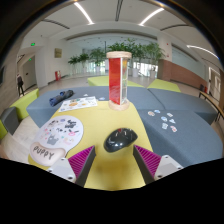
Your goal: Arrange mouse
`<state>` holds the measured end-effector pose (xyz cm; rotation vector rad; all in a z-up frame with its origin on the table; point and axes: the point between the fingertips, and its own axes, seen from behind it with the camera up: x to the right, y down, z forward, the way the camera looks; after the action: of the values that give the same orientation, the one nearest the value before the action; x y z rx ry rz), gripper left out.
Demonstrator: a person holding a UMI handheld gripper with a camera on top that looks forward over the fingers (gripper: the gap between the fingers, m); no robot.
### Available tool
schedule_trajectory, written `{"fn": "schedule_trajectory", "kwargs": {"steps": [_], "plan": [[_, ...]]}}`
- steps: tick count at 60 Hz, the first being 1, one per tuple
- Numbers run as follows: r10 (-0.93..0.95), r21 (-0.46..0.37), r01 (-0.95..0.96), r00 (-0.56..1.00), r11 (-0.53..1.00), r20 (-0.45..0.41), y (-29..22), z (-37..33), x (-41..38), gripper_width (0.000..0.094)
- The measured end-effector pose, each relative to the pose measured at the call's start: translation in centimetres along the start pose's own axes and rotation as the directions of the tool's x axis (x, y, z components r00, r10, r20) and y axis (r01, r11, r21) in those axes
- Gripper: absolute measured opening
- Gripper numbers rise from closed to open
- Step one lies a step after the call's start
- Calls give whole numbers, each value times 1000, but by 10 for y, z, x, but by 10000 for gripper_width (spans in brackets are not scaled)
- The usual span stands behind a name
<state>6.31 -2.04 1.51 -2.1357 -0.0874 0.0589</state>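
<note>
A black computer mouse (120, 139) lies on a yellow table surface (105, 118), just ahead of my fingers and about midway between them. My gripper (114, 160) is open, its two magenta pads (82, 160) spread wide, with nothing between them. The mouse rests on the table on its own, a short gap from the fingertips.
A round white patterned mat (58, 137) lies ahead of the left finger. A red and white tall box (118, 80) stands upright beyond the mouse. Papers (80, 102) and a dark object (61, 97) lie at the far left; small cards (165, 120) lie on the grey area right.
</note>
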Motion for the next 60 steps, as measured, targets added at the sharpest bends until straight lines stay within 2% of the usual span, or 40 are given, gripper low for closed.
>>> {"fn": "schedule_trajectory", "kwargs": {"steps": [9, 17, 19, 20, 22, 28, 33, 37, 44, 51, 55, 60], "plan": [[45, -24, -44, 999, 999, 5, -15, 45, 6, 839], [1, -34, -2, 1000, 999, -10, -32, 83, -4, 813], [-2, -37, 1, 1000, 999, -7, -35, 90, -8, 776], [-2, -40, 2, 1000, 999, -10, -36, 94, -9, 790], [-6, -49, 4, 1000, 999, -31, -35, 101, -8, 545], [-6, -29, 3, 995, 1000, -98, -36, 103, -6, 515], [-15, -42, 10, 992, 999, -125, -35, 102, -4, 444], [33, -43, -38, 993, 998, -115, -43, 92, -8, 425], [67, 117, -55, 993, 992, -101, -120, 45, -32, 427], [37, 221, -33, 999, 975, -12, -182, 9, -103, 426], [-1, 226, -3, 1000, 974, 21, -182, 4, -150, 425], [-51, 139, 44, 998, 989, 48, -142, 34, -188, 420]]}}
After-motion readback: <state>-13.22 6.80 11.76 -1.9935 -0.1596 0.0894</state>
